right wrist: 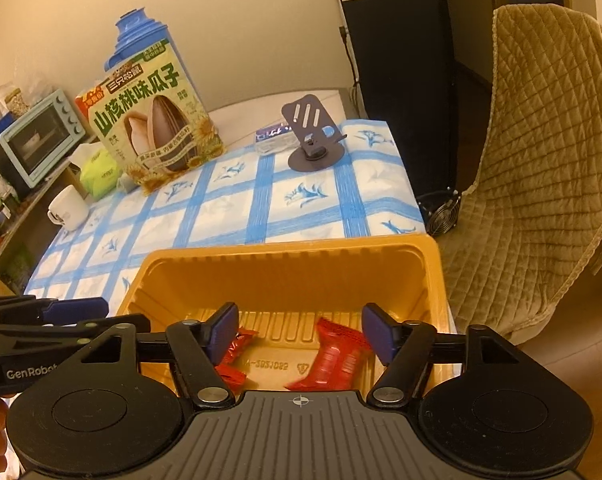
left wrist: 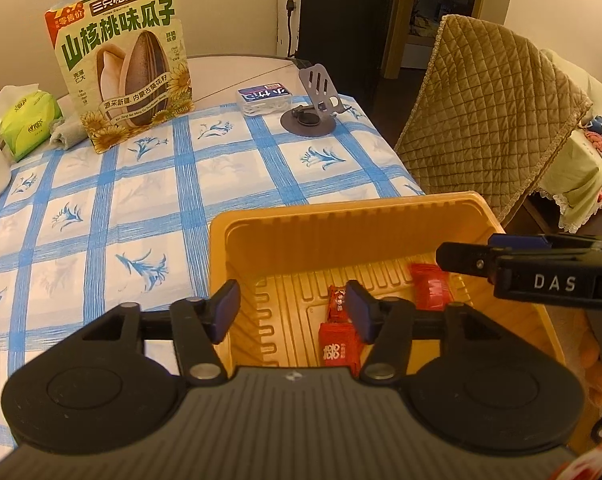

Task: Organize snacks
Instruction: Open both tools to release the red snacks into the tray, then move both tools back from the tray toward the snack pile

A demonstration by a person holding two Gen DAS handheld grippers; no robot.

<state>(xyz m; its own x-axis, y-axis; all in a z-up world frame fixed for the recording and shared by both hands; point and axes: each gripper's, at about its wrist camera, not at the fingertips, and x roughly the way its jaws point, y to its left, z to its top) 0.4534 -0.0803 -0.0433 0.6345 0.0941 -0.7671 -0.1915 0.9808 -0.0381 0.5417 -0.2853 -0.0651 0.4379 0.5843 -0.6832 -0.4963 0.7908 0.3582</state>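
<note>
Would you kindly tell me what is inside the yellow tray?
The yellow tray holds red snack packets, at least three across both views. The near part of its floor is hidden behind the grippers, so more could lie there.

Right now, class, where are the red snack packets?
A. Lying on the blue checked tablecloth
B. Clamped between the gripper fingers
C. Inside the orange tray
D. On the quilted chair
C: the red snack packets lie on the floor of the orange tray, with both grippers' fingers open above them.

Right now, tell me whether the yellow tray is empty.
Not empty: red snack packets lie on the floor of the yellow tray.
</note>
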